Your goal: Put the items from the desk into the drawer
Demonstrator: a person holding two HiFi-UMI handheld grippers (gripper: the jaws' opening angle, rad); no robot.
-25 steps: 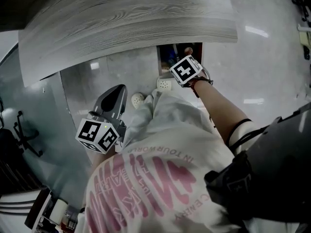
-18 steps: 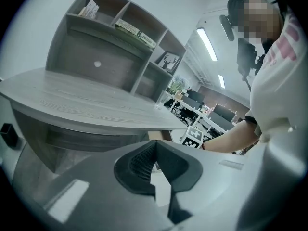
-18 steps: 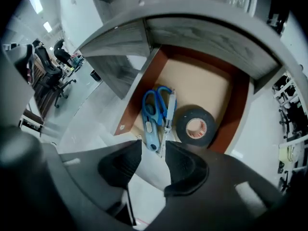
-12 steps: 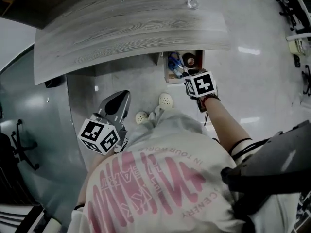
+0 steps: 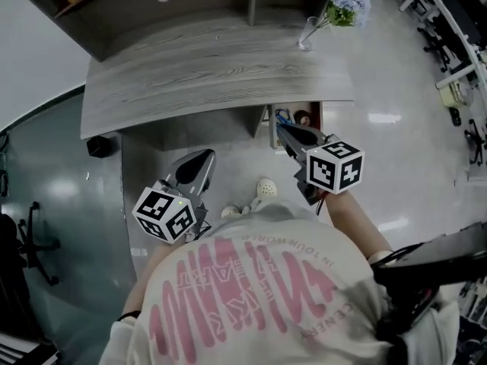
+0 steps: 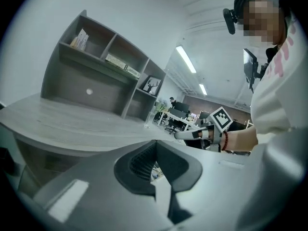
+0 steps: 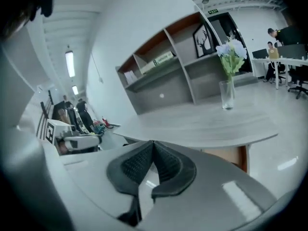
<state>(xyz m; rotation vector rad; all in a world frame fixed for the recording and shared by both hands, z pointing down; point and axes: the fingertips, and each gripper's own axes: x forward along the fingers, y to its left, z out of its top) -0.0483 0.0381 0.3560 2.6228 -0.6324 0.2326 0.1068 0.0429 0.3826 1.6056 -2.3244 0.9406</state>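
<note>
The grey wooden desk [image 5: 213, 74] has bare wood where I look, apart from a vase. Under its right end a drawer [image 5: 272, 130] stands pulled out, with a blue item [image 5: 283, 116] and a dark round thing [image 5: 303, 118] inside. My right gripper [image 5: 283, 131] hangs just above and in front of the drawer. Its jaws have just been closing and now meet with nothing between them [image 7: 153, 144]. My left gripper [image 5: 202, 158] is held in front of the desk's underside, left of the drawer. Its pads meet [image 6: 155, 146] and hold nothing.
A glass vase of pale flowers [image 5: 335, 14] stands at the desk's far right end. A shelf unit [image 6: 96, 66] with books rises behind the desk. The person's white shoes [image 5: 266, 186] stand on the glossy floor below. A glass partition [image 5: 46, 204] curves at the left.
The right gripper has lifted up out of the drawer and its jaws have closed empty. The left gripper has risen a little. More of the desk and shelf has come into view.
</note>
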